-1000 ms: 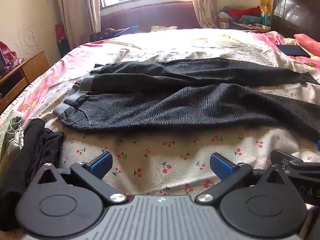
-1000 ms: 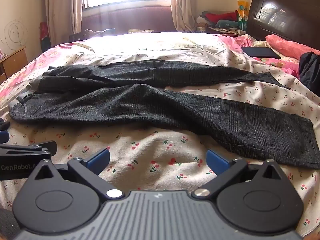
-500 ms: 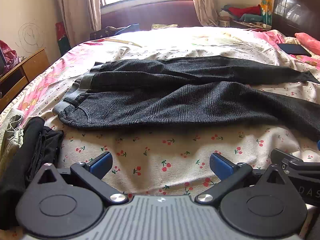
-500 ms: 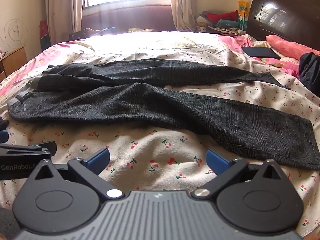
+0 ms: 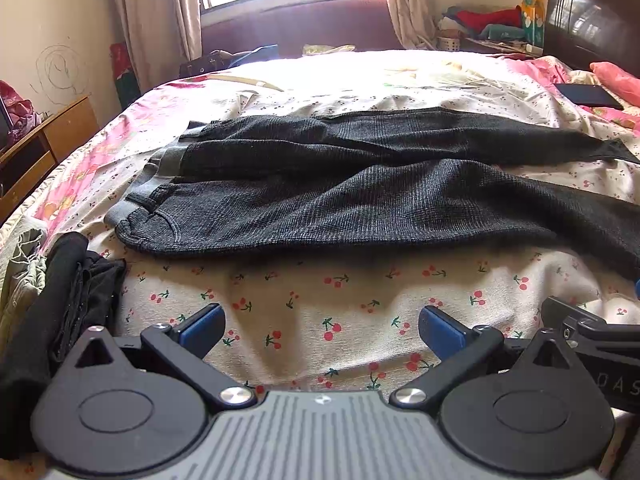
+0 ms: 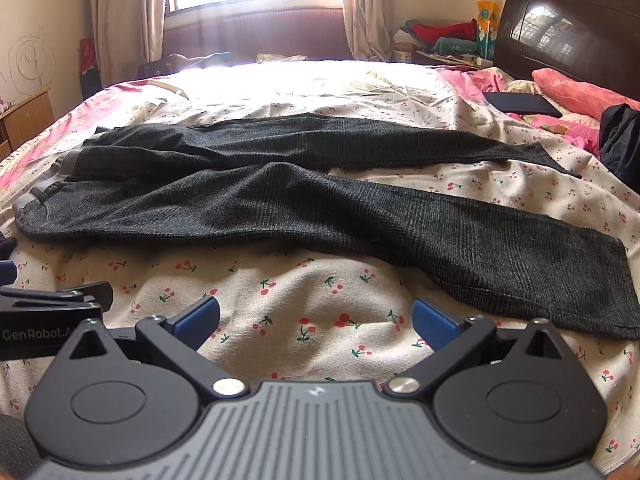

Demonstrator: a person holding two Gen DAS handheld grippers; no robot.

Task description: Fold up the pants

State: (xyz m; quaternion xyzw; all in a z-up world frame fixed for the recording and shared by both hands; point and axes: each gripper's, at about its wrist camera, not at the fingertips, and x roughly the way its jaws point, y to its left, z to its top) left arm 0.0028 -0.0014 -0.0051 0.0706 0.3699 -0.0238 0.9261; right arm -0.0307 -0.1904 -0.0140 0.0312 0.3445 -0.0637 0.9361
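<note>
Dark grey knit pants [image 5: 360,196] lie spread flat across the cherry-print bedsheet [image 5: 304,300], waistband to the left and both legs running to the right. In the right wrist view the pants [image 6: 320,208] show their full length, with the near leg's hem at the lower right. My left gripper [image 5: 320,326] is open over bare sheet, short of the near leg's edge. My right gripper [image 6: 316,318] is also open above the sheet, empty, in front of the near leg. The two grippers sit side by side.
Black clothes [image 5: 60,300] are piled at the bed's left edge. A dark tablet [image 6: 520,103] and pink bedding [image 6: 580,92] lie at the right by the dark headboard [image 6: 568,28]. A wooden cabinet [image 5: 44,140] stands at the left.
Both grippers have moved slightly forward and the views tilted a little; the pants appear marginally nearer. Nothing was grasped and the pants have not moved.
</note>
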